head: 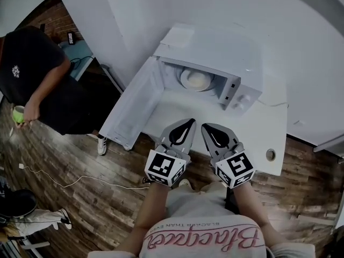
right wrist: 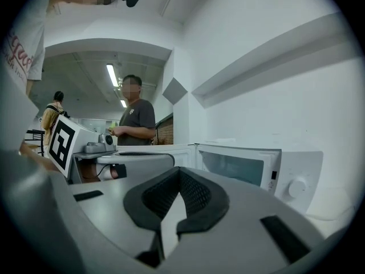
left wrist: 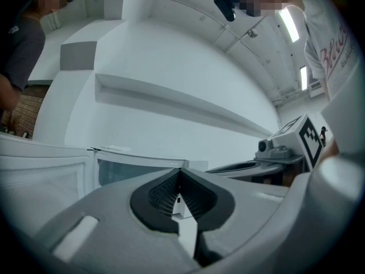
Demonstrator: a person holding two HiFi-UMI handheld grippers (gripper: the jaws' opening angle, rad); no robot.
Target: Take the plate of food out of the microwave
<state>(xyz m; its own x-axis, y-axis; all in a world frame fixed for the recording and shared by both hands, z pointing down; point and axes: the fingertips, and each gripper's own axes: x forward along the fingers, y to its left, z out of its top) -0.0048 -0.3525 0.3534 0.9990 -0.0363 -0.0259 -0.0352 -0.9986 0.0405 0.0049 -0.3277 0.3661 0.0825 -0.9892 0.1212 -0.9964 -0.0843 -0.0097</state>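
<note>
My left gripper point(head: 186, 124) has its jaws pressed together with nothing between them; in the left gripper view point(left wrist: 179, 177) the dark pads meet at the tip. The right gripper point(head: 208, 128) is the same, jaws together and empty, confirmed in the right gripper view point(right wrist: 179, 174). In the head view both grippers sit side by side just in front of the microwave point(head: 215, 52), tips aimed at its opening, touching neither it nor each other.

The microwave stands on a white bench point(head: 266, 130) against the wall. Its door point(head: 131, 106) is swung wide open to my left. The plate point(head: 187, 81) is inside the cavity, sitting flat, with pale food point(head: 197, 79) on it; I can't tell what the food is. The plate is well apart from both jaws. The control knob point(right wrist: 297, 187) is on the right of the microwave front.

A person point(head: 32, 69) in a dark shirt stands off to my left on the wooden floor point(head: 70, 160), holding a green cup point(head: 19, 113). A thin cable point(head: 80, 183) trails across the floor.
</note>
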